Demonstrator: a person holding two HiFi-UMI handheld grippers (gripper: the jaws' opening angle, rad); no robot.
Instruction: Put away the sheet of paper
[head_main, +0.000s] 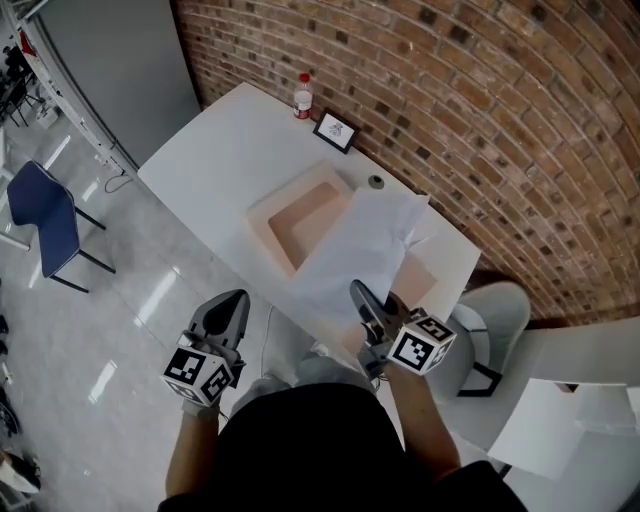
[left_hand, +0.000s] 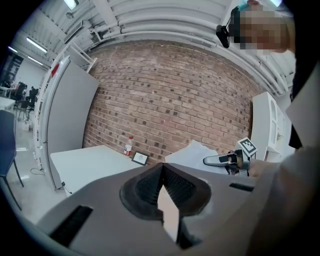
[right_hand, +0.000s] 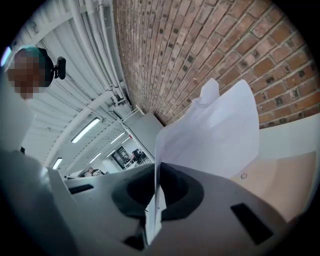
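Observation:
A large white sheet of paper (head_main: 360, 250) hangs lifted above the white table (head_main: 215, 160), curling over the gap between two beige trays. My right gripper (head_main: 359, 293) is shut on the sheet's near edge. In the right gripper view the paper (right_hand: 215, 135) rises out of the closed jaws of the right gripper (right_hand: 157, 174) and billows toward the brick wall. My left gripper (head_main: 232, 302) hovers off the table's near edge, above the floor, shut and holding nothing. The left gripper view shows its own jaws (left_hand: 162, 172) together, with the right gripper (left_hand: 212, 161) and the paper (left_hand: 192, 152) beyond.
An open beige tray (head_main: 272, 213) lies mid-table, and a second tray (head_main: 428, 278) sits partly under the sheet. At the far edge by the brick wall are a bottle (head_main: 303, 96), a small framed picture (head_main: 335, 130) and a small round object (head_main: 376, 182). Blue chair (head_main: 45, 220) left, white chair (head_main: 500, 320) right.

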